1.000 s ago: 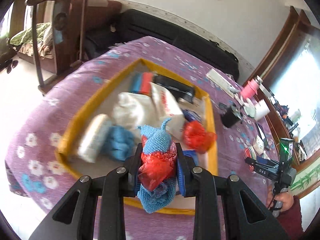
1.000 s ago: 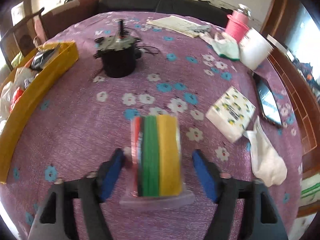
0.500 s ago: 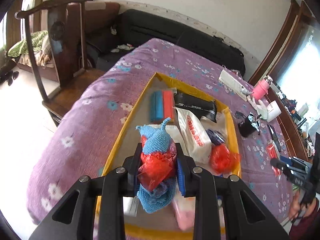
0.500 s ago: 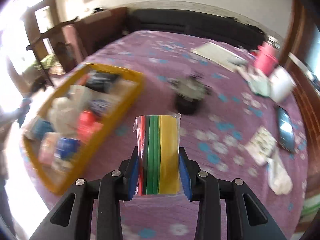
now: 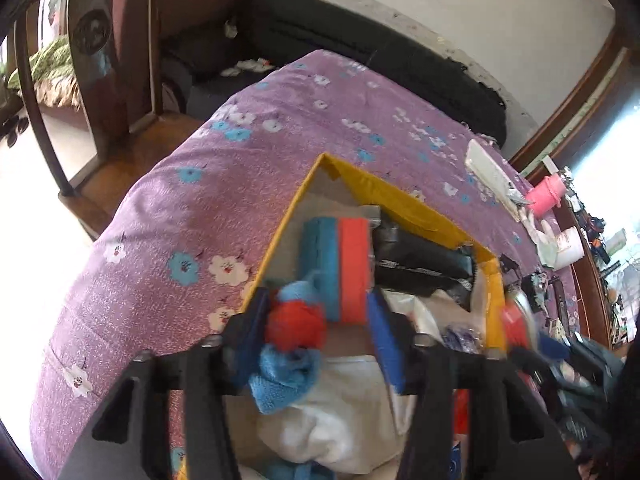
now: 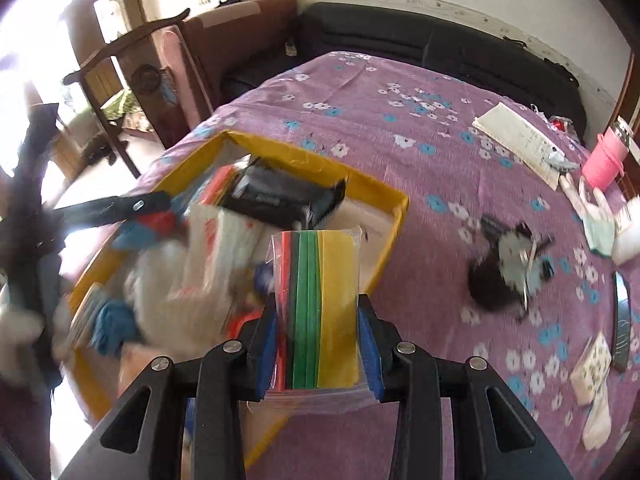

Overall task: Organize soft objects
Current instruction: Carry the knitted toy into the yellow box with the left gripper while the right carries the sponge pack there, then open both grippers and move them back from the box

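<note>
Two grippers are being held over the yellow tray [image 6: 394, 200], its rim bordered by bare purple cloth [image 6: 400, 140]. The left gripper [image 5: 320, 332] is being kept spread, a blue-red knit bundle [image 5: 290, 344] touching its left finger; a colored sheet pack [image 6: 320, 304] is being clamped by the right gripper [image 6: 318, 344].

The left hand-held gripper [image 5: 320, 344], jaws spread, hangs over the yellow box [image 5: 404, 196] beside a blue-and-red knit bundle [image 5: 290, 340].

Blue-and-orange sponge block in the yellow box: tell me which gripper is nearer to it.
Left. The left gripper hangs over the yellow box right at the sponge block; the right gripper sits by the box's opposite side.
</note>
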Demonstrator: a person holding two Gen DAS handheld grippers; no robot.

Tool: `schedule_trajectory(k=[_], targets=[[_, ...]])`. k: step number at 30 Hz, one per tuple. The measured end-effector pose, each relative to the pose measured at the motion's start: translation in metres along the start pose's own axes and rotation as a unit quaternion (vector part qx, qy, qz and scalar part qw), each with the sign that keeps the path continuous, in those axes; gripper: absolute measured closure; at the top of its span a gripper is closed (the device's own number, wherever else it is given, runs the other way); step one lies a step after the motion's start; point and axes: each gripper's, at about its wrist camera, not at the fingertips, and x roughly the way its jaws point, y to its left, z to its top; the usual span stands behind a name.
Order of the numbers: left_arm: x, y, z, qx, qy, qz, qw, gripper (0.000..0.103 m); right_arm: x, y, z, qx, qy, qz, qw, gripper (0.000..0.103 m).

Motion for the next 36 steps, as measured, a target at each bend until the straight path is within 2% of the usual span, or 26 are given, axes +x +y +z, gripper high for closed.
schedule_trajectory(k=[3, 4, 5, 8, 11, 13, 16, 19, 21, 24, 26, 36], targets=[[-0.015, -0.009, -0.012, 0.017, -0.041, 0.015, 0.9989, 0.024, 0.017, -0.002, 0.019, 0.009, 0.0, -0.033, 0.999, 0.064], [-0.018, -0.012, -0.016, 0.019, -0.054, 0.017, 0.9982, 0.014, 0.025, -0.005, 0.025, 0.021, 0.003, -0.035, 0.999, 0.063], [-0.02, -0.014, -0.021, 0.021, -0.068, 0.016, 0.9973, 0.009, 0.031, -0.007, 0.03, 0.033, 0.006, -0.031, 0.999, 0.063], [-0.017, -0.021, -0.026, 0.038, -0.076, 0.033, 0.9958, 0.009, 0.044, -0.016, 0.039, 0.065, 0.014, -0.007, 0.998, 0.056], [-0.008, -0.025, -0.028, 0.047, -0.056, 0.078, 0.9942, 0.008, 0.036, -0.02, 0.037, 0.079, 0.003, 0.007, 0.997, 0.047], [-0.002, -0.024, -0.03, 0.041, -0.036, 0.096, 0.9939, 0.008, 0.024, -0.022, 0.032, 0.076, -0.011, 0.004, 0.997, 0.037], [0.002, -0.022, -0.038, 0.037, -0.017, 0.118, 0.9921, 0.007, 0.007, -0.028, 0.02, 0.071, -0.026, -0.003, 0.997, 0.035], [-0.002, -0.017, -0.047, 0.026, -0.013, 0.121, 0.9922, 0.006, -0.007, -0.037, 0.003, 0.072, -0.027, 0.005, 0.997, 0.035], [-0.007, -0.013, -0.049, 0.016, -0.022, 0.111, 0.9934, 0.006, -0.016, -0.044, -0.009, 0.074, -0.028, 0.01, 0.997, 0.035], [-0.027, -0.012, -0.047, -0.002, -0.063, 0.078, 0.9949, 0.006, -0.033, -0.055, -0.031, 0.078, -0.034, 0.016, 0.996, 0.035], [-0.047, -0.021, -0.051, 0.0, -0.091, 0.07, 0.9934, 0.006, -0.046, -0.064, -0.046, 0.083, -0.044, 0.015, 0.995, 0.035], [-0.098, -0.112, -0.101, 0.079, -0.141, 0.117, 0.9799, 0.002, -0.092, -0.103, -0.112, 0.113, -0.093, -0.021, 0.989, 0.032]])
